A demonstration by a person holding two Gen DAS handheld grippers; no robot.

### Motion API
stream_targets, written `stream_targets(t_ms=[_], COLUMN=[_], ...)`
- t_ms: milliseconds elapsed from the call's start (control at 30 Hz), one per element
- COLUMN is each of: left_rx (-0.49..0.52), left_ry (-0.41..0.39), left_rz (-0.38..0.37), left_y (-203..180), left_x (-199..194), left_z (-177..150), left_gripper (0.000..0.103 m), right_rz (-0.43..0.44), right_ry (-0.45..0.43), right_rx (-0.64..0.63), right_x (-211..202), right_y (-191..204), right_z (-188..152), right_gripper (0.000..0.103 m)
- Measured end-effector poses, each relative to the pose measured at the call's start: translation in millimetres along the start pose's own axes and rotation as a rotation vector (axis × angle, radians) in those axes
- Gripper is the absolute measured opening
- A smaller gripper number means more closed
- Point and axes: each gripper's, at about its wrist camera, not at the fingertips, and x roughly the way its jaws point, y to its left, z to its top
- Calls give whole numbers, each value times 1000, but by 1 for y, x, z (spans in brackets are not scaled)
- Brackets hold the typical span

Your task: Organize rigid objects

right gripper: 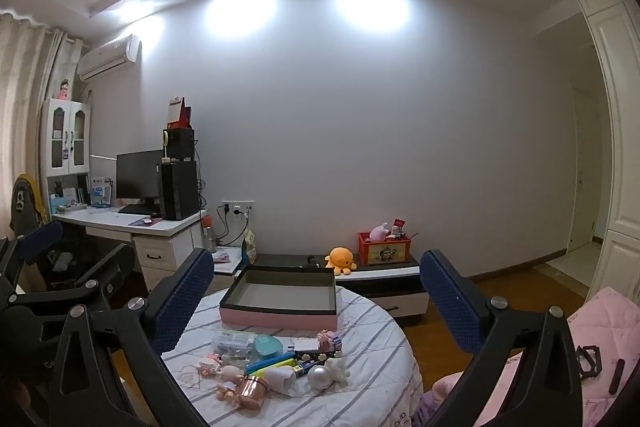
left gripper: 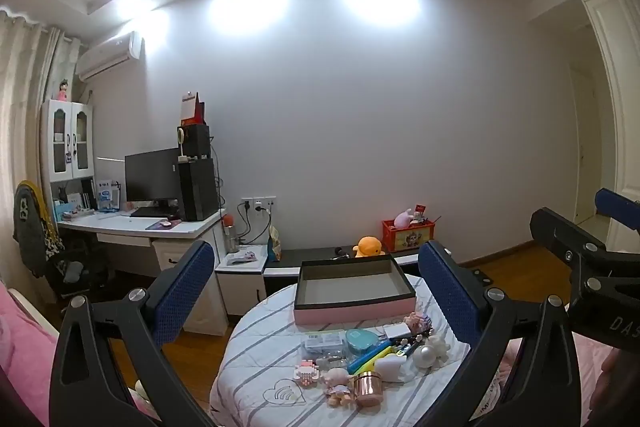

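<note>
on the table (left gripper: 256, 367), one box (left gripper: 354, 311)

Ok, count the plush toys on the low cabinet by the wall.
2. An orange plush sits on the cabinet top, left of the red crate; a pink plush pokes out of that crate. More may be hidden inside the crate.
</note>
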Motion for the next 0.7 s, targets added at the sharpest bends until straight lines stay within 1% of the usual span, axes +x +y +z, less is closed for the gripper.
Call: stream_targets(t_ms=[700], left_rx=[10], left_ry=[-15], left_rz=[13], left_y=[0], left_x=[-2], left_z=[1], left_gripper=[103], right_rz=[-6], right_ry=[-2], right_rx=[-5], right_x=[-1], right_y=[7], right_z=[-1], right_gripper=[103])
